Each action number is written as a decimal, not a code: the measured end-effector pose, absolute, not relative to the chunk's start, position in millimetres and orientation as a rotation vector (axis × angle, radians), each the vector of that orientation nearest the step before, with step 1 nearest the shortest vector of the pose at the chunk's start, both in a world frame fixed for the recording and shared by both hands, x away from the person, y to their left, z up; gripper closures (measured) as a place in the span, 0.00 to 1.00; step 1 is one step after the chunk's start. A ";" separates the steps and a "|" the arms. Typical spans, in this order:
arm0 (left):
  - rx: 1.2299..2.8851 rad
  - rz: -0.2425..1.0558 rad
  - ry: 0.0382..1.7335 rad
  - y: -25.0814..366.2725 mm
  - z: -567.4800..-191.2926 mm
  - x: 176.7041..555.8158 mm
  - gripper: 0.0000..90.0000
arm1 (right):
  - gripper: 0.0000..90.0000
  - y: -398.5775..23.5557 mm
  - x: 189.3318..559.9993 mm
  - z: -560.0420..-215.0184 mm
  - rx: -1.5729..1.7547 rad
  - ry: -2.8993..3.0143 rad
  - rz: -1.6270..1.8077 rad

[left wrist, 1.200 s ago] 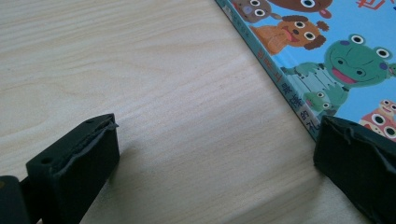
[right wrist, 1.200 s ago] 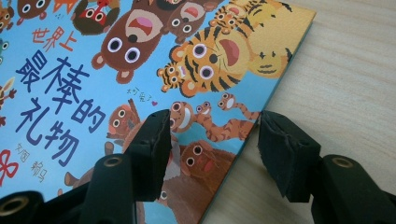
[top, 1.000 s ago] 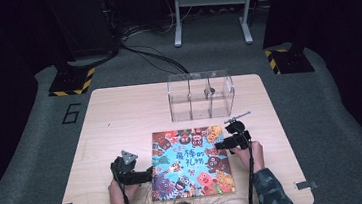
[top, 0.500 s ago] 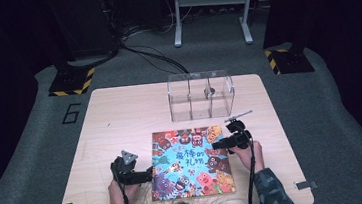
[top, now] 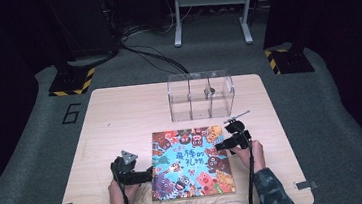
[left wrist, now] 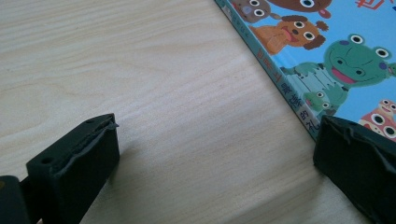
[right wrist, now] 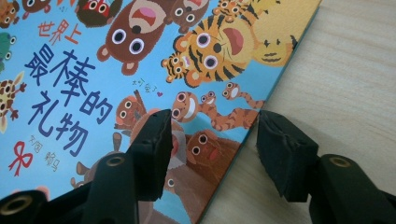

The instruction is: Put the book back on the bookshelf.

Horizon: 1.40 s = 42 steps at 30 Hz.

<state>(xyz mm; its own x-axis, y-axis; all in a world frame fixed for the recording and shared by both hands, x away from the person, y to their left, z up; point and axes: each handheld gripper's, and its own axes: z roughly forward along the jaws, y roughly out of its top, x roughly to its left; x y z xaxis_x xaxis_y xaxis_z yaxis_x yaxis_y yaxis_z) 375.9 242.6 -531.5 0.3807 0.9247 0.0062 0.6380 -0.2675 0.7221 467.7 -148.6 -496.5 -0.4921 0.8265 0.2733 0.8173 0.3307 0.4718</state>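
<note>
Left gripper (top: 148,174), black and two-jawed with a grey three-cornered plate on top, lies low on the pale wooden table (top: 120,118) at the near left, held in the person's left hand (top: 120,191). Jaws stand wide apart with nothing between them but bare tabletop. In the left gripper view (left wrist: 215,163), one jaw sits on the wood well clear of the book; the other rests at the book's spine edge, and whether it touches cannot be told.

Square picture book (top: 191,161) with a blue cover of cartoon animals and dark blue characters lies flat and closed at the near centre of the table, between the two grippers. Spine faces left.

Clear plastic box (top: 201,95) with three compartments stands at the far centre, beyond the book and apart from it. A small dark object (top: 210,90) sits in it; which compartment cannot be told.

Right gripper (top: 215,148), also black, is in the person's right hand (top: 251,153) at the book's right edge, about midway along it. Its jaws have just been opening a little. In the right gripper view (right wrist: 212,135) they straddle that edge: one jaw over the cover, the other over bare wood just outside. The pads do not press on the book; the jaws are part open.
</note>
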 end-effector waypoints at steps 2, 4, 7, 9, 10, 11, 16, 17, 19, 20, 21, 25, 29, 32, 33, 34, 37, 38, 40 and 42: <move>2.003 0.583 1.340 242.5 -531.7 375.9 0.00 | 0.50 -147.6 467.9 -496.2 1.580 2.543 0.883; 2.003 0.583 1.340 242.5 -531.7 375.9 0.00 | 0.50 -146.7 468.1 -496.1 1.583 2.540 0.876; 2.004 0.583 1.340 242.5 -531.7 375.9 0.00 | 0.48 -146.3 468.5 -496.4 1.573 2.542 0.875; 2.003 0.584 1.340 242.4 -531.7 375.9 0.00 | 0.47 -147.5 469.3 -496.2 1.585 2.551 0.889; 2.002 0.584 1.340 242.4 -531.8 375.9 0.00 | 0.47 -147.9 469.4 -496.3 1.604 2.545 0.901; 1.998 0.584 1.345 242.0 -531.8 375.7 0.00 | 0.47 -149.6 469.8 -496.8 1.613 2.550 0.924; 1.999 0.583 1.343 242.1 -531.8 375.8 0.00 | 0.51 -147.9 469.7 -496.2 1.615 2.539 0.887; 1.995 0.584 1.348 241.8 -531.9 375.6 0.00 | 0.51 -145.8 469.9 -494.9 1.630 2.545 0.862; 1.998 0.584 1.345 242.0 -531.8 375.7 0.00 | 0.51 -143.7 470.6 -494.0 1.626 2.554 0.829; 1.996 0.584 1.347 241.9 -531.9 375.6 0.00 | 0.51 -142.8 470.8 -493.3 1.643 2.556 0.820; 2.000 0.583 1.342 242.2 -531.8 375.8 0.00 | 0.51 -142.7 471.2 -493.2 1.644 2.558 0.817; 2.003 0.584 1.340 242.4 -531.7 375.9 0.00 | 0.49 -146.9 472.6 -495.2 1.636 2.579 0.885; 1.996 0.585 1.347 242.0 -531.9 375.7 0.00 | 0.49 -149.2 472.1 -496.1 1.647 2.573 0.921; 1.996 0.585 1.346 242.0 -531.9 375.7 0.00 | 0.49 -149.8 471.2 -494.5 1.639 2.570 0.930; 1.997 0.585 1.346 242.1 -531.8 375.7 0.00 | 0.49 -150.0 471.0 -493.1 1.631 2.572 0.931; 1.997 0.584 1.346 242.0 -531.8 375.7 0.00 | 0.49 -150.2 470.8 -490.9 1.625 2.572 0.936; 2.004 0.579 1.341 242.5 -531.5 375.8 0.00 | 0.49 -151.3 469.6 -482.8 1.621 2.571 0.958; 2.007 0.578 1.337 242.8 -531.5 376.0 0.00 | 0.49 -151.7 469.3 -481.0 1.613 2.566 0.971; 2.007 0.578 1.337 242.8 -531.5 376.0 0.00 | 0.49 -152.9 468.5 -477.8 1.602 2.564 0.992; 2.009 0.578 1.336 242.9 -531.4 375.9 0.01 | 0.50 -152.1 466.6 -474.8 1.619 2.549 0.995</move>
<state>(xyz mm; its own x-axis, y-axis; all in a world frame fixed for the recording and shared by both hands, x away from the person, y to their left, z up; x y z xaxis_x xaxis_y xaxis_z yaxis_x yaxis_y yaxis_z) 375.9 242.9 -531.4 0.3841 0.9233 0.0071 0.6374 -0.2707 0.7215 466.6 -152.1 -474.8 -0.4808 0.8044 0.3491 0.8282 0.2859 0.4820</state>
